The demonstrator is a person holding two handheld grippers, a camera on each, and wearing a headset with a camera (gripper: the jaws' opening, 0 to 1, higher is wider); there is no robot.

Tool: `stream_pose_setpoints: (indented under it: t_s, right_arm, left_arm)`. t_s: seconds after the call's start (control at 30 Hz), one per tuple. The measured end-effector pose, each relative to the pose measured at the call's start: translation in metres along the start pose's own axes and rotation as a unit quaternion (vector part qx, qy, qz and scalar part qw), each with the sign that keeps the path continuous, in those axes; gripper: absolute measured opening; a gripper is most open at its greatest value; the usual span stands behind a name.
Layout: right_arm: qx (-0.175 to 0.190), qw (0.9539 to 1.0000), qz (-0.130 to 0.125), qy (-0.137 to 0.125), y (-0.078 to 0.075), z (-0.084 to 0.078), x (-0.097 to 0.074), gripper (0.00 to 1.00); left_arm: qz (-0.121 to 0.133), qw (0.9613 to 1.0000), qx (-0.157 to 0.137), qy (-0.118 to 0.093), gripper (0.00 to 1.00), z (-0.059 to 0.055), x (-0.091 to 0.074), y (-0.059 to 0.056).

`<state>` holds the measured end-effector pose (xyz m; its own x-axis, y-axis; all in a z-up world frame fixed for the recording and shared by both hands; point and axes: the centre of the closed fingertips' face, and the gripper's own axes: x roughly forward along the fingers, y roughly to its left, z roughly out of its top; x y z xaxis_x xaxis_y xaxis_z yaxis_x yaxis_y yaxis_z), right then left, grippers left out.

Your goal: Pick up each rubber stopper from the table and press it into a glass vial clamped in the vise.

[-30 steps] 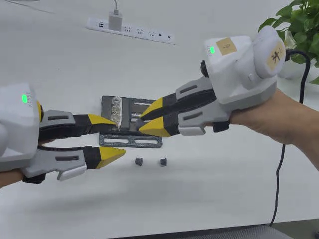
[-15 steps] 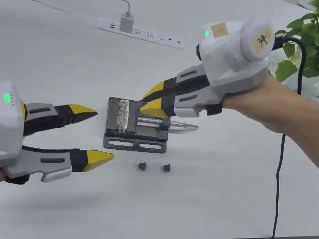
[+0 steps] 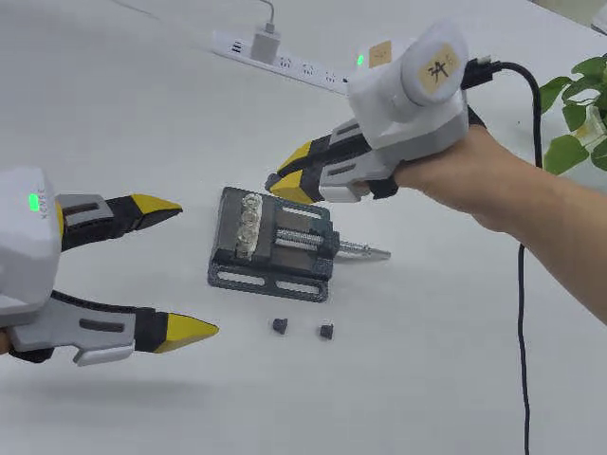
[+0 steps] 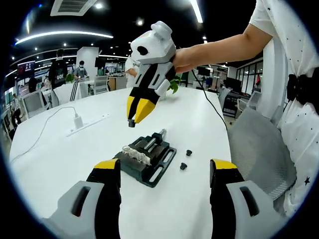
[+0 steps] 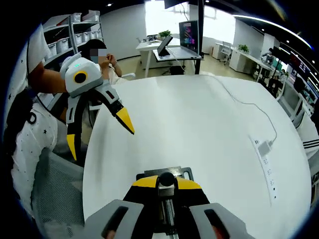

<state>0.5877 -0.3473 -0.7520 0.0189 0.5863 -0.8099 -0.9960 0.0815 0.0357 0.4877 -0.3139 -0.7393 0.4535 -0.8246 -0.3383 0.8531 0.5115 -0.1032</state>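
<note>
A dark vise (image 3: 275,248) stands on the white table with a row of clear glass vials (image 3: 248,220) clamped in it. Two small black rubber stoppers (image 3: 280,326) (image 3: 326,332) lie just in front of it. My right gripper (image 3: 277,183) hovers above the vise's far side, shut on a rubber stopper (image 4: 131,123) at its yellow tips. That stopper (image 5: 166,178) sits between the tips, over the vise (image 5: 185,172). My left gripper (image 3: 194,267) is left of the vise, open and holding nothing. Its jaws frame the vise (image 4: 147,159) and the loose stoppers (image 4: 183,166).
A white power strip (image 3: 285,57) with a plugged charger lies at the table's far side. A green plant (image 3: 580,104) stands at the right edge. A black cable (image 3: 522,284) runs down the right side from my right gripper. Office desks and seated people are in the background.
The right gripper has lifted up and back from the vise, still shut. The left gripper has drawn back to the left, away from the vise. The head camera has also shifted.
</note>
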Motion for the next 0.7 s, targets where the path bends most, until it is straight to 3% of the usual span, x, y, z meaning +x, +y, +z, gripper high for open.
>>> stream_pose_setpoints:
  t_s: [0.2,0.7]
  right_arm:
    - [-0.004,0.9998,0.0,0.019,-0.005,-0.009,0.015,0.07]
    - [0.001,0.9992,0.003,0.039,-0.014,-0.021,0.038,0.07]
  left_arm:
    - [0.0,1.0,-0.007,0.001,0.75,-0.004,0.0,0.001]
    - [-0.001,0.9999,-0.01,-0.005,0.82,-0.01,0.005,0.002]
